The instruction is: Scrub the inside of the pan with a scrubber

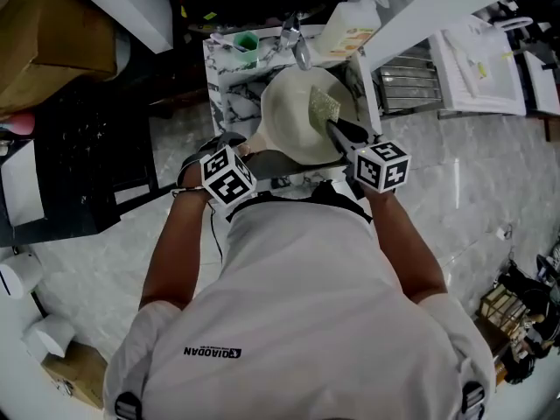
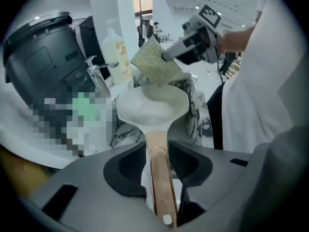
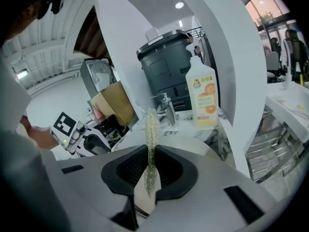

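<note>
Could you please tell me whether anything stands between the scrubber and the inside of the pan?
Nothing visible does. The right gripper holds the scrubber right over the open pan; the faucet stands behind its far rim, off the path.

Bright, diffuse indoor light; strong wide-angle distortion in both gripper views.
A ceiling lamp (image 3: 179, 5) above and beyond the right jaws gives soft shadows. The pan (image 2: 152, 105) ahead of the left jaws renders near-white, almost overexposed. Straight edges bow and corners darken far from the jaws; surfaces nearest the lens are soft.
</note>
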`<state>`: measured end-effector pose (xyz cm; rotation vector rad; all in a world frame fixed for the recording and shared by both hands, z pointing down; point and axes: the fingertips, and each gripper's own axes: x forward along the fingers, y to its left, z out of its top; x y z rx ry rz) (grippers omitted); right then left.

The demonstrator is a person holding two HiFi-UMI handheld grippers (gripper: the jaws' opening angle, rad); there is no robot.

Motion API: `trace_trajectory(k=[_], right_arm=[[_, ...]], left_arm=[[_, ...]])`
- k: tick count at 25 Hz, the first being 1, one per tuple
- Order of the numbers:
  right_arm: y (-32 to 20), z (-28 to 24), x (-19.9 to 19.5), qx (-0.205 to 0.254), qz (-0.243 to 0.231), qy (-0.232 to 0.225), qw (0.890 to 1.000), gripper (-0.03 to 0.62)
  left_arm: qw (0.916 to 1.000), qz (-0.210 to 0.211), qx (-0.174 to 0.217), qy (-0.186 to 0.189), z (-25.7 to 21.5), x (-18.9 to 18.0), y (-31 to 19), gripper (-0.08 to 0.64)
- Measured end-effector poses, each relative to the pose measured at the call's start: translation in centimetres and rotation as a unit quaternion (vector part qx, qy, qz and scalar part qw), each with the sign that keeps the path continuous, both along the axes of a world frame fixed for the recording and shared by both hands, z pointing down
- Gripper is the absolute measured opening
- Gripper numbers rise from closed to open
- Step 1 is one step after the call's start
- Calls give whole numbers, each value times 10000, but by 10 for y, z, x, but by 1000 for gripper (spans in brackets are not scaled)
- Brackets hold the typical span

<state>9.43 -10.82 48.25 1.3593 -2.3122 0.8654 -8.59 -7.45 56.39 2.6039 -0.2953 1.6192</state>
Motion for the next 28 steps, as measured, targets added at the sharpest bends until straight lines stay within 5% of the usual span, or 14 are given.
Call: trace_trajectory(k=[4, 11, 17, 28], right_arm=[[-1, 11, 1, -93, -575, 199, 9981, 72], [-9, 26, 11, -206, -925, 4, 9955, 72], [-28, 41, 21, -383, -808, -122, 9959, 72], [-94, 98, 42, -274, -697, 1655, 9834, 72]], left_arm=[[9974, 280, -106, -653, 33, -9, 4, 168], [9961, -101, -321, -818, 50, 0, 0, 187], [9958, -322, 32, -859, 66, 10, -4, 198], [9959, -687, -206, -545, 66, 17, -5, 204]])
